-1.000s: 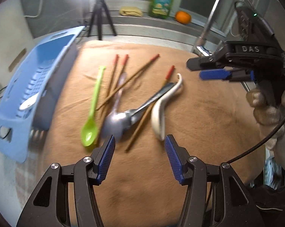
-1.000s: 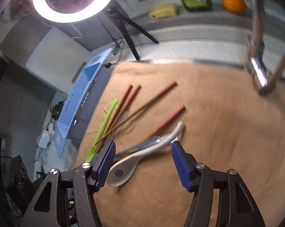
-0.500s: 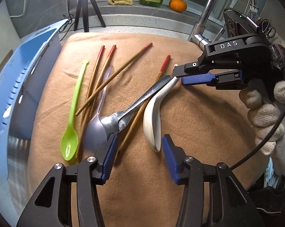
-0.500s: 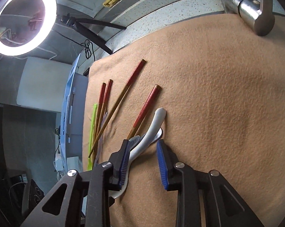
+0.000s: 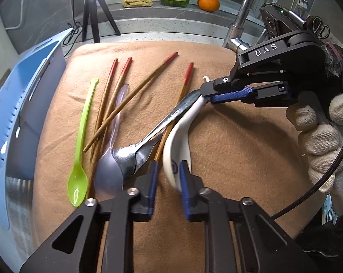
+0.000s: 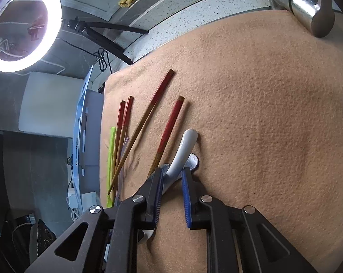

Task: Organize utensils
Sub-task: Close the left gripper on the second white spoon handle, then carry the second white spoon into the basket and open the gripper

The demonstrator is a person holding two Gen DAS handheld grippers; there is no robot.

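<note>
Both pairs of jaws are closing on the white ceramic spoon (image 5: 178, 141) — the left gripper (image 5: 166, 177) narrow around its bowl, the right gripper (image 5: 206, 94) narrow around its handle, where the metal spoon's (image 5: 135, 154) handle end also sits. It lies on the tan cloth (image 5: 239, 159) among the chopsticks (image 5: 130, 97), green spoon (image 5: 80, 141) and clear spoon (image 5: 112, 143) — blue basket (image 5: 23, 95) alongside.

On the cloth (image 5: 216, 159) the utensils lie in a fan at the centre left of the frame. The plastic spoon (image 5: 80, 147) is leftmost, beside the basket (image 5: 23, 113) at the left edge. Right of it lie the chopsticks (image 5: 116, 104), then the metal spoon (image 5: 148, 136) and the ceramic spoon (image 5: 178, 141). The faucet (image 5: 241, 22) stands at the upper right.
</note>
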